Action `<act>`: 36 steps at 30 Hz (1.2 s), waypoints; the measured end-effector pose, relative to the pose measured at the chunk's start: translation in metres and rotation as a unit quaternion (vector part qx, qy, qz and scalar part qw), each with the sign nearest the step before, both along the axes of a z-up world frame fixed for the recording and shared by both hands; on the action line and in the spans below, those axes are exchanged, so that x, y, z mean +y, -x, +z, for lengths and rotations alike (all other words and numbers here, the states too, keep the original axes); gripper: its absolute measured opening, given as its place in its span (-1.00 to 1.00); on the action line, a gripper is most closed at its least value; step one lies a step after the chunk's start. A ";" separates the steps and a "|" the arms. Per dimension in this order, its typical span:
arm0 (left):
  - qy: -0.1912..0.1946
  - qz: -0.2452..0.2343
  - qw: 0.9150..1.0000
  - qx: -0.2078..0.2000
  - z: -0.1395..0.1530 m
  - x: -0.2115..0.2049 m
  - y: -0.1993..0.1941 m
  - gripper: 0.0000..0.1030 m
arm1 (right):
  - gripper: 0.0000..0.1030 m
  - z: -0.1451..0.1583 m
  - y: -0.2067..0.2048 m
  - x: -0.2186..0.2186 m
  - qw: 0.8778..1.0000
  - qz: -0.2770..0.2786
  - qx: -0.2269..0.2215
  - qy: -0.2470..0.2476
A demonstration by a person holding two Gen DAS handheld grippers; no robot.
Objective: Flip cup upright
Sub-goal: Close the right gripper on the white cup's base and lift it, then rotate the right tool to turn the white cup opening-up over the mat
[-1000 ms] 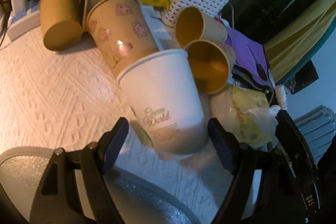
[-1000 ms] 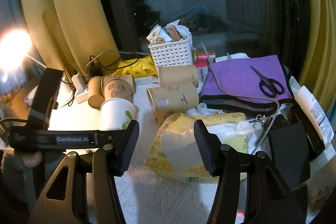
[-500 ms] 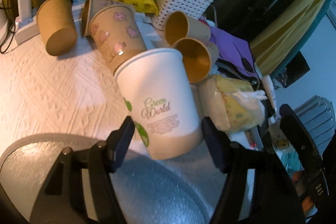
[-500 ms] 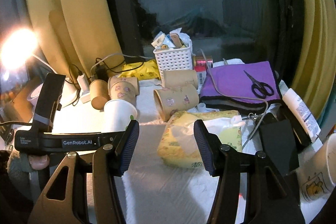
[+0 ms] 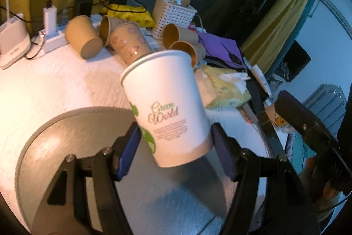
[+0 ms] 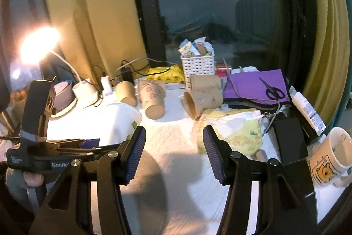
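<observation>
Fingers [image 5: 129,152] of left gripper [image 5: 176,147] pinch smooth white paper cup [image 5: 167,102]; right gripper's [image 6: 174,151] spread.

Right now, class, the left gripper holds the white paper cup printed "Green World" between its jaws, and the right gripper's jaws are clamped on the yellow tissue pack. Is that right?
Not quite. The right gripper is open and holds nothing; the yellow tissue pack lies beyond it on the table, as the right wrist view shows. The left gripper does hold the white paper cup.

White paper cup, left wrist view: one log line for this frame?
left hand-held gripper: shut on white paper cup | cup: rim up, tilted, above grey round plate | right hand-held gripper: open, holding nothing
</observation>
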State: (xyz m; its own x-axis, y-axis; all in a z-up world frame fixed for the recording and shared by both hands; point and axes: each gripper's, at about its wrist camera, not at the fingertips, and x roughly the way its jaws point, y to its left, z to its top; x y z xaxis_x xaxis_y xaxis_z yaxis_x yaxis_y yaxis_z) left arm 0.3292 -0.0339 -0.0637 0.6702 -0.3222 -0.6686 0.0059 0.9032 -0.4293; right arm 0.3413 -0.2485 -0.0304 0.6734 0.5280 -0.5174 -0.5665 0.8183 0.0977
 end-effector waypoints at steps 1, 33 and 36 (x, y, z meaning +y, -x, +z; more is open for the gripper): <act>-0.002 0.000 1.000 -0.002 0.001 0.001 0.007 0.29 | 0.11 0.001 0.006 0.002 1.000 0.003 -0.001 0.001; -0.128 0.002 0.986 -0.103 -0.018 -0.010 0.213 0.29 | 0.37 -0.017 0.150 0.053 0.989 0.131 0.063 -0.009; -0.132 -0.002 0.986 -0.106 -0.021 -0.013 0.226 0.29 | 0.37 -0.023 0.160 0.059 0.986 0.147 0.075 -0.008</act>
State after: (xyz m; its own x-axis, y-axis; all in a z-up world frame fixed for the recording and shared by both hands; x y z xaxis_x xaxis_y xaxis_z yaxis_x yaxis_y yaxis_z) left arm 0.1033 -0.0471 -0.0850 0.8034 -0.1587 -0.5738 0.0743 0.9830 -0.1678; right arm 0.1815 -0.1898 -0.0531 0.4055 0.6985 -0.5897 -0.7574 0.6179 0.2112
